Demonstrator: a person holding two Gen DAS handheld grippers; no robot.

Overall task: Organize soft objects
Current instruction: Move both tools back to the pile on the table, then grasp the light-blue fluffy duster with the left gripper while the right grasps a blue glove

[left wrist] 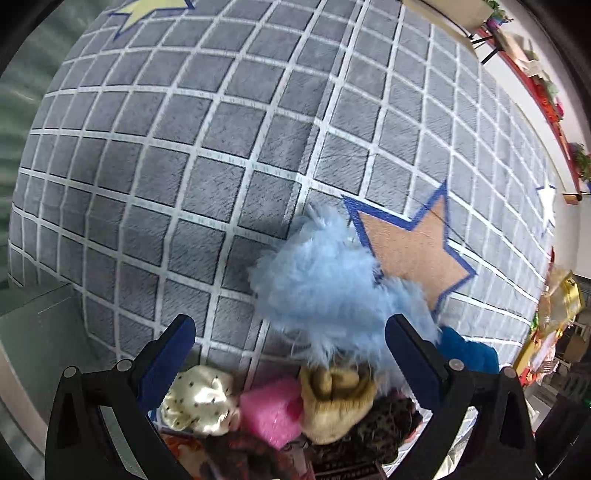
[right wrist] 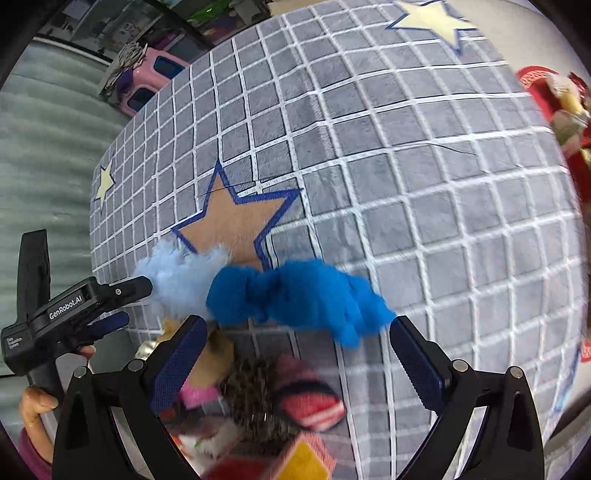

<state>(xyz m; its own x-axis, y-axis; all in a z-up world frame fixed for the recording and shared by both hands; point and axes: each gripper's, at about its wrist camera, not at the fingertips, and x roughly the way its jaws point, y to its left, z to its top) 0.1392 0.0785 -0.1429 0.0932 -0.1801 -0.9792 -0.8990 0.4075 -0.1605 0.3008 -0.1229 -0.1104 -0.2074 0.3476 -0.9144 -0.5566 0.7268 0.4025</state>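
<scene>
A heap of soft things lies on the grey grid rug (left wrist: 221, 155). A fluffy light-blue piece (left wrist: 325, 280) sits just beyond my open left gripper (left wrist: 290, 332), nothing between its fingers. Below it lie a cream dotted cloth (left wrist: 199, 398), a pink fuzzy block (left wrist: 269, 410), a tan knit piece (left wrist: 336, 398) and a dark speckled piece (left wrist: 376, 432). In the right wrist view a bright blue plush (right wrist: 299, 295) lies just ahead of my open right gripper (right wrist: 297, 336), beside the light-blue fluff (right wrist: 177, 273). The left gripper's fingers (right wrist: 129, 288) and a hand (right wrist: 35, 402) appear at the left.
The rug carries a tan star (left wrist: 413, 247) outlined in blue and yellow stars (right wrist: 436, 18). A red striped soft item (right wrist: 314, 406) and a yellow-faced block (right wrist: 303, 461) lie near my right gripper. A pink toy car (right wrist: 155, 81) stands beyond the rug; red items (right wrist: 569, 122) sit at its right edge.
</scene>
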